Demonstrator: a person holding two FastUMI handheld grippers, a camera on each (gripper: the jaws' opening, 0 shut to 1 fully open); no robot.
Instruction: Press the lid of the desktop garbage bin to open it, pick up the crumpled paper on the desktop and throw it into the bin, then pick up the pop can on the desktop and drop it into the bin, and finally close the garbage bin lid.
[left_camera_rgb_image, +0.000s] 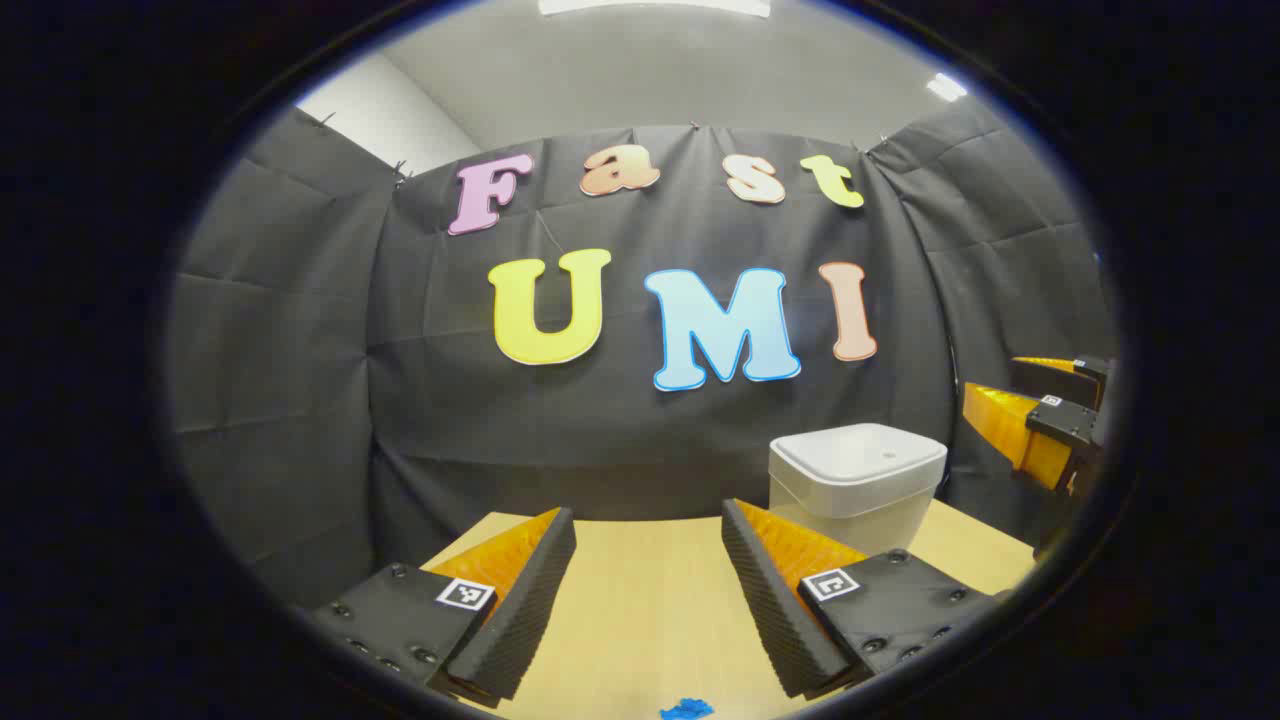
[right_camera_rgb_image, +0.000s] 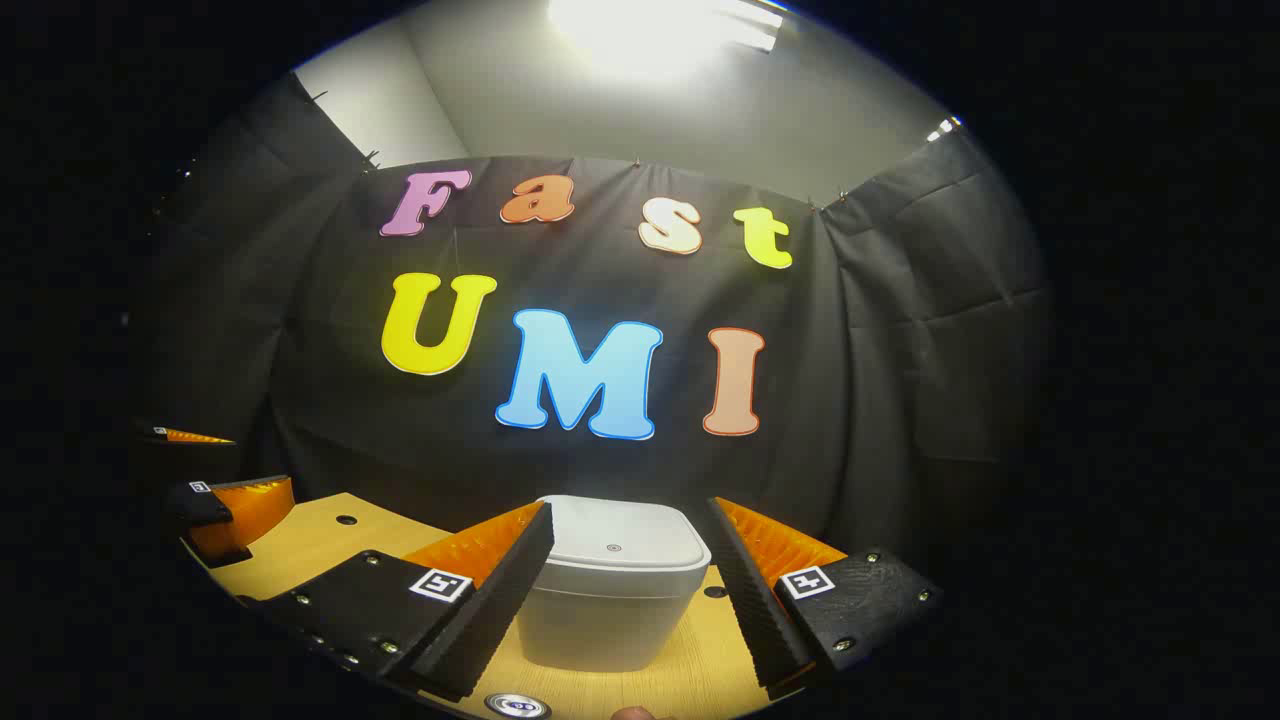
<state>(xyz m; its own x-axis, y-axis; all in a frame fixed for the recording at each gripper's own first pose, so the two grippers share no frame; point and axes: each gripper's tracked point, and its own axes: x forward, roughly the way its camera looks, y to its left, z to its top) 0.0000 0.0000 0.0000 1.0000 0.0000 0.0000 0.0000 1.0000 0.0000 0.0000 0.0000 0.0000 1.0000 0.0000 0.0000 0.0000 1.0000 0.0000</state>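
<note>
Fingers of the left gripper (left_camera_rgb_image: 648, 560) stand spread wide apart in the left gripper view, with nothing between them but bare wooden desktop (left_camera_rgb_image: 640, 620); they hold nothing. Just below them, at the bottom edge of that view, lies a small blue crumpled thing (left_camera_rgb_image: 687, 709), too cut off to tell what it is. Beyond the right-hand finger stands the white garbage bin (left_camera_rgb_image: 855, 480), its lid down, near the far edge of the desktop against the black cloth wall. The right gripper (left_camera_rgb_image: 1040, 415) shows at the far right of this view, above the desktop and beside the bin, apart from it. In the right gripper view its own fingers are likewise spread wide and empty, framing the bin (right_camera_rgb_image: 612, 585), which stands straight ahead between them with the lid closed; whether the fingers touch the bin's sides cannot be told. At the bottom edge of this view sits the round metal top of a can (right_camera_rgb_image: 517, 706), on the desktop in front of the bin. The left gripper (right_camera_rgb_image: 215, 490) shows at the left edge, over the desktop's corner.
</note>
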